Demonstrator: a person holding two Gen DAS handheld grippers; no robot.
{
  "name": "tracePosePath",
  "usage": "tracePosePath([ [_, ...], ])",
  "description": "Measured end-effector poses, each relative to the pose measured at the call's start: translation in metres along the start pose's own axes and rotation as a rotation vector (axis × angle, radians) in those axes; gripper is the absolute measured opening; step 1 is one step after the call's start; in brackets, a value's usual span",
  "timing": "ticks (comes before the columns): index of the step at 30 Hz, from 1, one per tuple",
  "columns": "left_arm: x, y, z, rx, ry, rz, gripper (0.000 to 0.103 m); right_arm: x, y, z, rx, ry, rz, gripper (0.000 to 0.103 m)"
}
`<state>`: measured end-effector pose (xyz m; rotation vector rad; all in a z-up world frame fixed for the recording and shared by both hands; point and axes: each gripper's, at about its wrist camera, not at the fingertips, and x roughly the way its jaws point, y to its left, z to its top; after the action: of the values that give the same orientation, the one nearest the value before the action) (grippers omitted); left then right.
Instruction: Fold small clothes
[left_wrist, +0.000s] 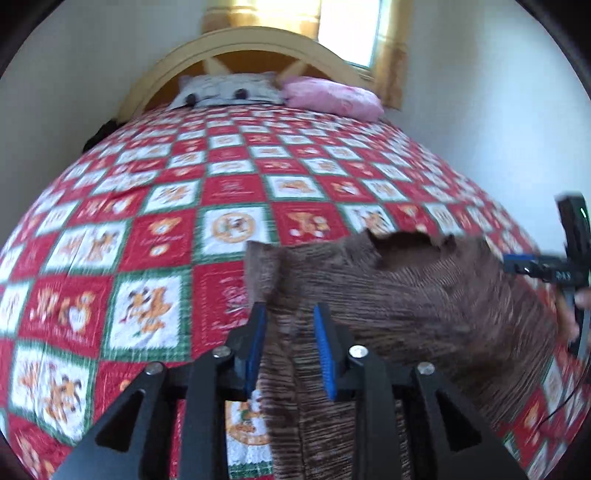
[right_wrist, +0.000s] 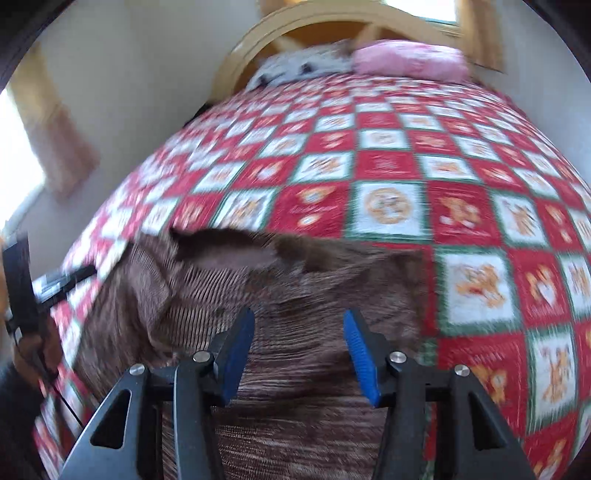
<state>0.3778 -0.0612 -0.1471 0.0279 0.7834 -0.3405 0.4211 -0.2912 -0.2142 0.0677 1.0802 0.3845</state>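
Note:
A small brown ribbed top (left_wrist: 406, 291) lies on the red, white and green quilt (left_wrist: 229, 184), neckline towards the headboard. My left gripper (left_wrist: 290, 314) is over its left edge, blue pads apart with a fold of the cloth between them. My right gripper (right_wrist: 299, 319) is open above the right part of the brown top (right_wrist: 295, 291). The right gripper also shows at the right edge of the left wrist view (left_wrist: 517, 264), at the top's right side. The left gripper shows at the left edge of the right wrist view (right_wrist: 74, 275).
The quilt covers the whole bed. A grey pillow (left_wrist: 225, 90) and a pink pillow (left_wrist: 332, 98) lie against the curved wooden headboard (left_wrist: 258, 44). White walls flank the bed; a curtained window (left_wrist: 347, 29) is behind the headboard.

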Motion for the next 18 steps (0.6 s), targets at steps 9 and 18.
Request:
tracePosePath([
  [9, 0.045, -0.025, 0.012, 0.145, 0.09, -0.011, 0.05, 0.04, 0.006, 0.0, -0.179, 0.125, -0.042, 0.043],
  [18, 0.04, 0.012, -0.014, -0.025, 0.044, 0.102, 0.056, 0.033, 0.011, 0.019, -0.128, 0.01, -0.147, 0.002],
])
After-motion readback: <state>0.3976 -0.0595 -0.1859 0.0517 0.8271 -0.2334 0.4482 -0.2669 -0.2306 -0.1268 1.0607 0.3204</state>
